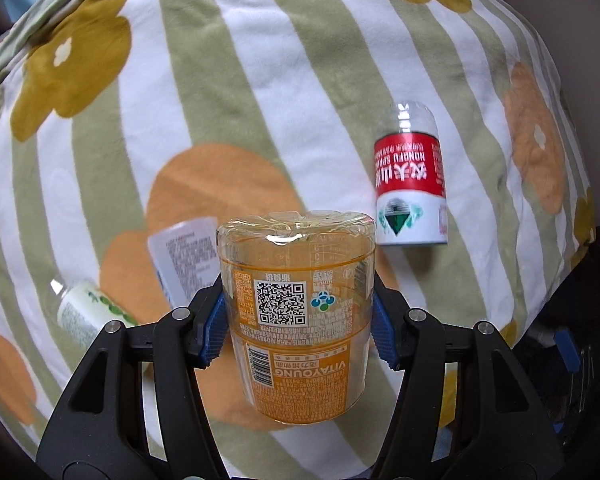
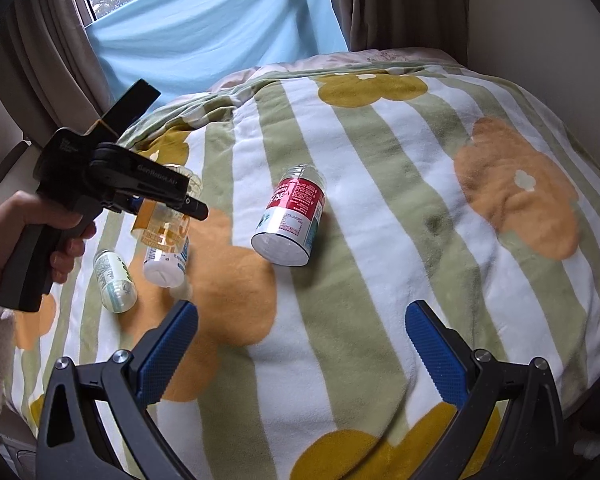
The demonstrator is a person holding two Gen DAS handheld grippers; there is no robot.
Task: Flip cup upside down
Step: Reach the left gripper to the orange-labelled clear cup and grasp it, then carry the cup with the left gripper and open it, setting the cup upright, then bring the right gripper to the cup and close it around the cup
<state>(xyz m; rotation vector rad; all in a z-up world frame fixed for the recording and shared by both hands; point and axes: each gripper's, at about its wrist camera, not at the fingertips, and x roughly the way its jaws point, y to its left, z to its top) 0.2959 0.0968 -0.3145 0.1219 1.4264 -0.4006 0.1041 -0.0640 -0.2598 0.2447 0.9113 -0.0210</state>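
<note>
My left gripper point(image 1: 298, 316) is shut on a clear cup with an orange label point(image 1: 300, 320), its base up and its print upside down, held above the blanket. In the right wrist view the same cup point(image 2: 166, 224) hangs in the left gripper point(image 2: 168, 204) at the left, its lower part tilted toward the blanket. My right gripper point(image 2: 300, 356) is open and empty, low over the near part of the blanket.
A striped flower blanket point(image 2: 380, 240) covers the bed. A red-and-white cup point(image 1: 410, 184) point(image 2: 292, 216) lies on its side mid-blanket. A white-and-blue cup point(image 2: 166, 264) and a green-and-white cup point(image 2: 114, 280) lie beneath the held cup. Curtains and a blue sheet point(image 2: 204, 28) stand behind.
</note>
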